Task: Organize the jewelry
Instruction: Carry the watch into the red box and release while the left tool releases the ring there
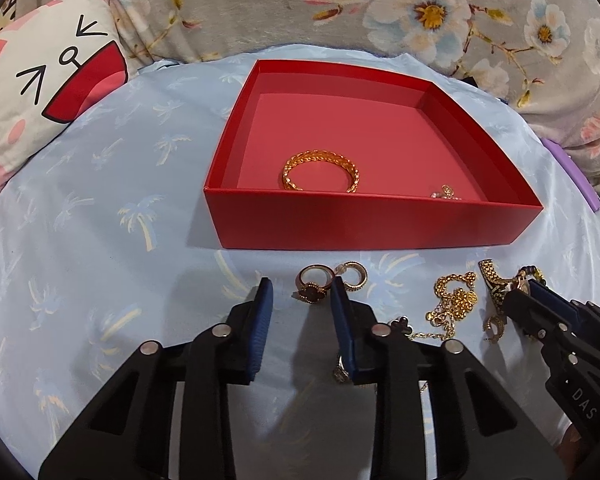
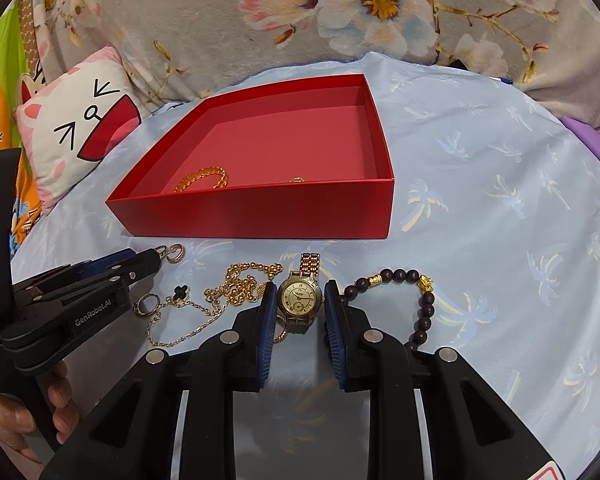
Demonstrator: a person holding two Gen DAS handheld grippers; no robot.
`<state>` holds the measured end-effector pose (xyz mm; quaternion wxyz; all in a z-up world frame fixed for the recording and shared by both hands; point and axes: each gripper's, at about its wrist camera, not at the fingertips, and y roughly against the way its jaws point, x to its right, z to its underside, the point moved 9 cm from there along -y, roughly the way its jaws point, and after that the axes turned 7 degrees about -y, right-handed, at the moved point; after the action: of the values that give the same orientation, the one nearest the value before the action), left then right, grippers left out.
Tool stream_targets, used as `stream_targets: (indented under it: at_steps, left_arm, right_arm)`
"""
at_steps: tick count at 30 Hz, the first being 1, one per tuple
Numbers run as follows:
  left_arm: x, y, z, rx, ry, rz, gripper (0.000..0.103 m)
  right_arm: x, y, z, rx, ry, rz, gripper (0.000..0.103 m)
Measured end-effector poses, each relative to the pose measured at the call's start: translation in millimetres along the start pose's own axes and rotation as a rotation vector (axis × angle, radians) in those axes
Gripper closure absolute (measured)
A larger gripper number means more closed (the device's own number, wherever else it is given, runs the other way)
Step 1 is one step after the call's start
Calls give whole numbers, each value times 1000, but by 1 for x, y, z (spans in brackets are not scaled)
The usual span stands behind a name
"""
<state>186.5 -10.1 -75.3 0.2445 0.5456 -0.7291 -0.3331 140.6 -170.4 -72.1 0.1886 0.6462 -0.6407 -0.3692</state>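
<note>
My left gripper [image 1: 300, 292] is open just above the cloth. A gold ring with a dark clover [image 1: 310, 290] lies between its fingertips, close to the right pad and clear of the left one. A hoop earring [image 1: 354, 278] lies just past that right finger. My right gripper [image 2: 301, 300] is shut on a gold watch [image 2: 300, 298], its pads against both sides of the case. The red box [image 1: 380, 224] behind holds a gold bangle [image 1: 320, 172] and a small earring [image 1: 446, 192]. A gold chain [image 2: 240, 284] lies left of the watch and a dark bead bracelet [image 2: 420, 304] right of it.
A thin clover necklace [image 2: 179, 292], a plain ring [image 2: 148, 304] and a small hoop [image 1: 494, 326] lie between the two grippers. The pale blue palm-print cloth [image 1: 100, 220] covers the surface. A cat-face pillow [image 1: 48, 80] and a floral blanket [image 1: 380, 8] border it.
</note>
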Motion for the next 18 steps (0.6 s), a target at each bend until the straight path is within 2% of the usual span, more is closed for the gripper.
stream_targets:
  at_steps: [4, 13, 18]
  left_arm:
    - [1, 0, 0, 1, 0, 16, 89]
    - [4, 6, 5, 3, 2, 27, 89]
    - [9, 25, 8, 22, -6, 43, 89]
  right_arm:
    - [0, 1, 0, 2, -1, 0, 80]
    - [-4, 7, -1, 21, 9, -7, 80]
    - [-7, 21, -4, 56, 6, -29, 80]
